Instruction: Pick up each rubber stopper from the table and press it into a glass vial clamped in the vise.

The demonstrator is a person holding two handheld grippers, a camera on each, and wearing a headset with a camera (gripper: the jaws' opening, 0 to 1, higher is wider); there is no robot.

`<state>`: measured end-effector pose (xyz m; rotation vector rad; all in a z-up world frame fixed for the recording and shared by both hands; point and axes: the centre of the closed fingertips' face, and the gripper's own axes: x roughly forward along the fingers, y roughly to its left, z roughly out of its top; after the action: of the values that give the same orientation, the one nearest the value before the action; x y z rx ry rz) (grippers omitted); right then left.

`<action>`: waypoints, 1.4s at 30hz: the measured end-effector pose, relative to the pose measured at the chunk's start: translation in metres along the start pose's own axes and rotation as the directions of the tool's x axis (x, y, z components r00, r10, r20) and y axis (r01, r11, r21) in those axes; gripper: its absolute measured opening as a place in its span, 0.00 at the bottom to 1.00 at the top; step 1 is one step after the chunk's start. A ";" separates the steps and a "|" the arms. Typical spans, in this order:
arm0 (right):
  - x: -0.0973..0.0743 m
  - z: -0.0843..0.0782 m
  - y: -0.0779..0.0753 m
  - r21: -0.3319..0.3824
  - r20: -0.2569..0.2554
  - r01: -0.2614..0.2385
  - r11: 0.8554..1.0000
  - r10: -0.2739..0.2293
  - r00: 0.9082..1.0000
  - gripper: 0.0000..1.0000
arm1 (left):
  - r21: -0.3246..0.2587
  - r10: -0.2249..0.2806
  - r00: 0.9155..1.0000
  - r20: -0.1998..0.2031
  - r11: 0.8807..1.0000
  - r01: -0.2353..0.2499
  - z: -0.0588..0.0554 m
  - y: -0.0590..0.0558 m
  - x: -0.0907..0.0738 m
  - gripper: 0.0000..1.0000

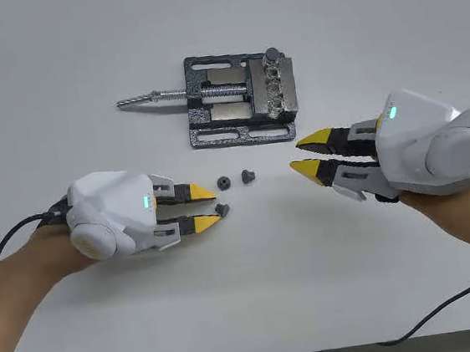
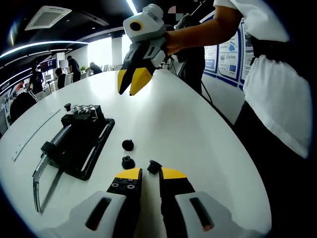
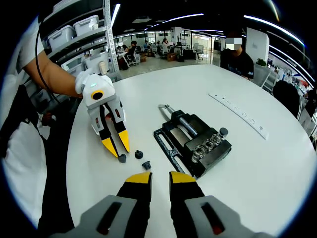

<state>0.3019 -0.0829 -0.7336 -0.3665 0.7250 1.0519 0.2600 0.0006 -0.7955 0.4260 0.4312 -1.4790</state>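
Finding: left gripper [image 1: 207, 207] jaws apart, empty; nearest stopper [image 1: 223, 210] lies on the table [image 1: 249, 309] just off its tips; right gripper [image 1: 308, 154] apart, empty, near the vise [image 1: 240, 100] holding the vials [image 1: 274, 88]. Risk: an off-centre closure could flick the small stopper away or nudge a neighbouring stopper [image 1: 223, 182].

Head overhead; opposed gripper views, shared vise [image 1: 239, 98]

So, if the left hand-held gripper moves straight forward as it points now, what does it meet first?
Most likely the nearest rubber stopper, lying just ahead of the left hand-held gripper, about in line with the gap between its open jaws.
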 end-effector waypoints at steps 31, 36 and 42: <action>-0.003 -0.006 0.003 0.003 -0.012 0.002 1.000 -0.002 1.000 0.13 | 0.179 -0.141 0.987 -0.082 0.972 0.153 0.002 -0.006 0.010 0.05; -0.002 -0.007 0.005 0.000 -0.017 -0.005 1.000 0.005 1.000 0.13 | 0.159 -0.133 0.989 -0.072 0.977 0.143 0.003 -0.005 0.009 0.04; -0.001 -0.007 0.009 -0.006 -0.021 -0.011 1.000 0.011 1.000 0.13 | 0.127 -0.124 0.991 -0.055 0.983 0.130 0.003 -0.005 0.006 0.03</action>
<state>0.2914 -0.0837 -0.7373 -0.3792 0.7437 1.0622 0.2552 -0.0064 -0.7967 0.5461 0.4064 -1.6298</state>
